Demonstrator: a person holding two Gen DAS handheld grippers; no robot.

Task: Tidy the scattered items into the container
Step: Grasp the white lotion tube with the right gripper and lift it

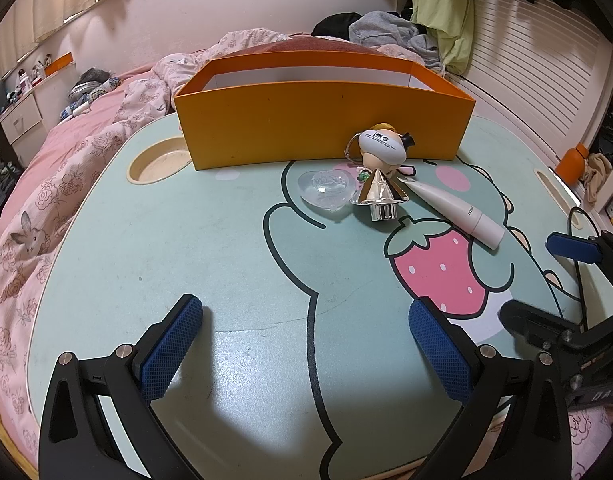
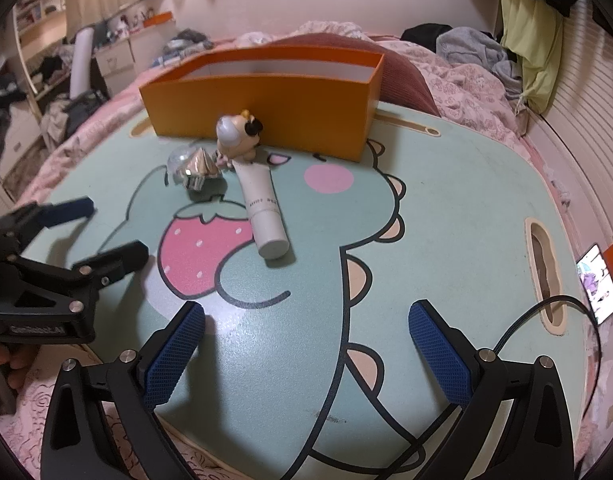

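Note:
An orange box [image 1: 326, 120] stands open at the far side of the green cartoon table [image 1: 186, 240]; it also shows in the right wrist view [image 2: 266, 100]. In front of it lie a small doll figure [image 1: 382, 148], a gold cone-shaped cap [image 1: 380, 194], a clear heart-shaped case [image 1: 326, 190] and a white tube [image 1: 454, 210]. The right wrist view shows the figure [image 2: 236, 134], cap [image 2: 200, 170] and tube [image 2: 262, 208]. My left gripper [image 1: 306, 316] is open and empty, near the front edge. My right gripper [image 2: 306, 316] is open and empty, short of the tube.
The table sits on a bed with pink floral bedding [image 1: 46, 200]. A round cup recess [image 1: 158, 164] lies left of the box. A slot [image 2: 544, 272] is at the table's right side, with a black cable [image 2: 546, 312] and a phone [image 2: 598, 284] nearby. Clothes [image 1: 386, 28] pile behind.

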